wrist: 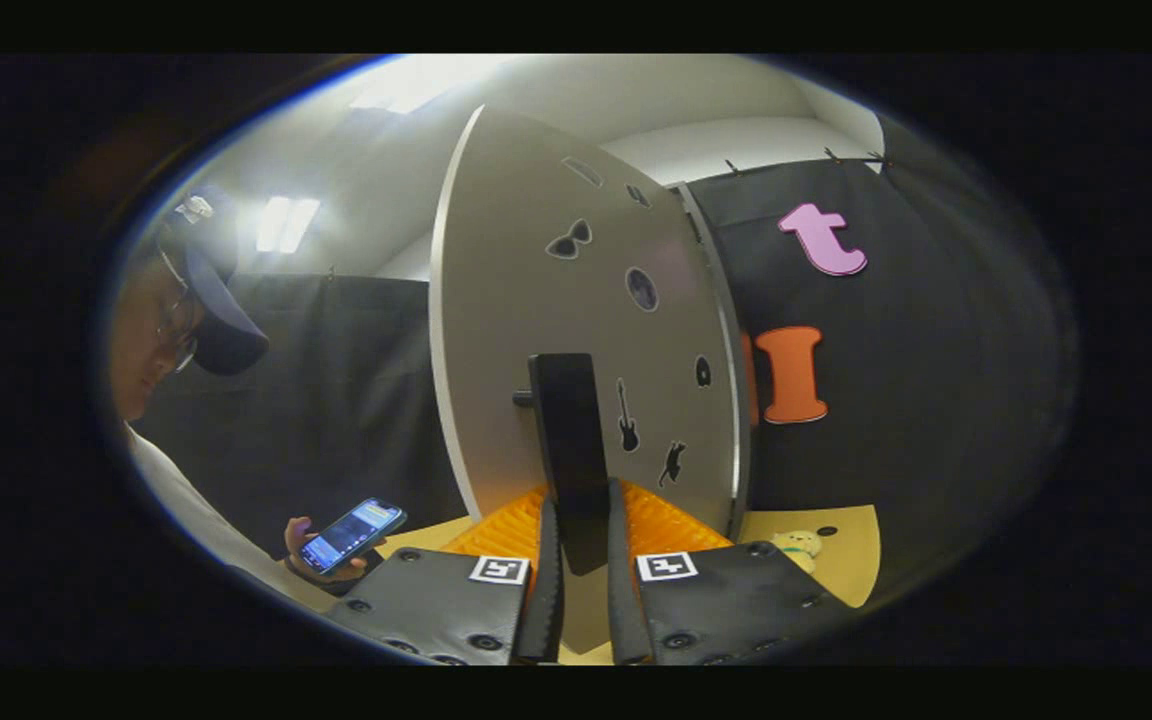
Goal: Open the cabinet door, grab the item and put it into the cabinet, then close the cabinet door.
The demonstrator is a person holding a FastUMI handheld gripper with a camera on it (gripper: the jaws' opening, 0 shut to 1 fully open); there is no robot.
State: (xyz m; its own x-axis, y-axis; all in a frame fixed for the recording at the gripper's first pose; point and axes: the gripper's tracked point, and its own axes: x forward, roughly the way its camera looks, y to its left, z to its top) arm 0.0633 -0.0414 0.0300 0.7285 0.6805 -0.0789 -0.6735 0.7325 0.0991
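Farthest left, a person in a cap leans in, partly cut off, with one hand holding a phone low beside the tabletop. Next comes the grey cabinet door, standing ajar and bowed by the lens; small dark cut-out shapes dot its face, and it hides whatever lies in the cabinet behind it. A black upright handle juts from the door, and the hand-held gripper has its two dark fingers clenched on the handle's lower end, one on each side. An orange ribbed piece shows just beyond the fingers, mostly covered by them, so what it is cannot be told. Further right, a small yellowish plush toy sits on the tabletop beside the gripper's right body, outside the cabinet, half hidden and too small to make out well.
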